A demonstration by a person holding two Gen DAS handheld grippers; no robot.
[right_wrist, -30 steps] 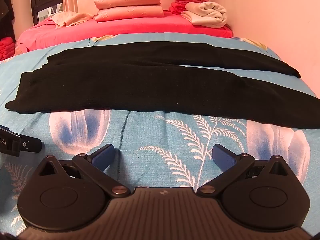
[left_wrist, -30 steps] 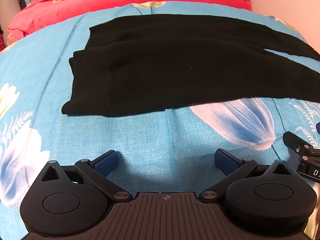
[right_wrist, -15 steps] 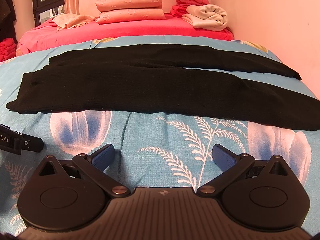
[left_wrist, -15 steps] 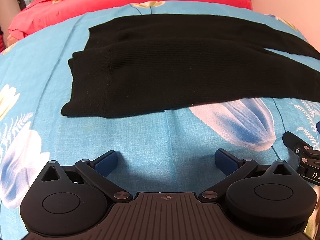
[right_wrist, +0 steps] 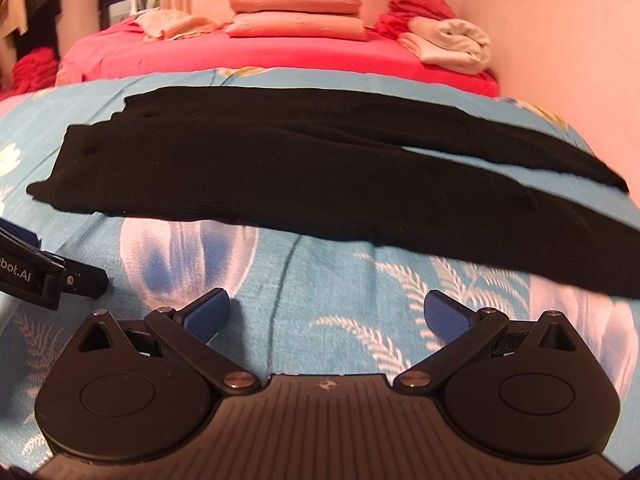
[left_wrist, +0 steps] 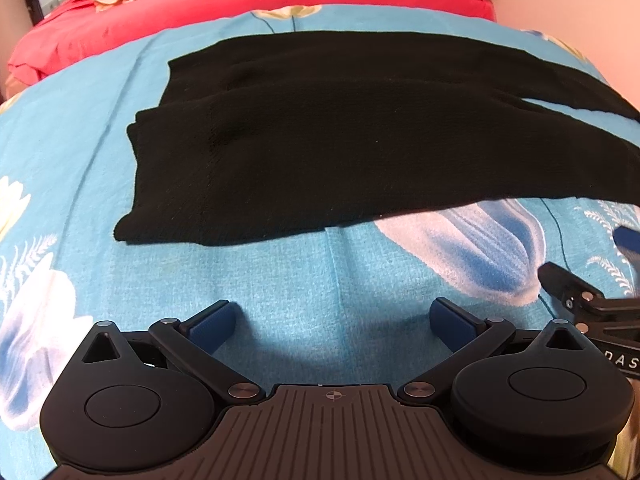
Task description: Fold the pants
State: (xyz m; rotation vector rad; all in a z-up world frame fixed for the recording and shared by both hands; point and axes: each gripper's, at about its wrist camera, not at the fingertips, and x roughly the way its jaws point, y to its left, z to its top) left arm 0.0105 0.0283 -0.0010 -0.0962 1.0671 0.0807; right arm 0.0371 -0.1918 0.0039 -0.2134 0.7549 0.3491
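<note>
- Left gripper: mine, jaws spread wide, nothing between the pads; hovers low over the blue floral sheet, short of the near hem.
- Right gripper: same, spread & empty, over the fern print, near edge of the cloth just ahead.
- Change vs 1 s ago: both views sit a bit closer to the fabric; right tool's tip pokes further into the left view. Means approach only, I'd say. No grasp, no fold begun.
- Pants: 1 pr, black knit, laid flat across the sheet, waist end to my left, 2 legs running off right w/ a thin gap between them.
- Pillows: 2, pink, stacked at the far end on the red sheet.
- Folded linen pile: 1 heap, red & cream, far right corner.
- Grippers total: 2.
</note>
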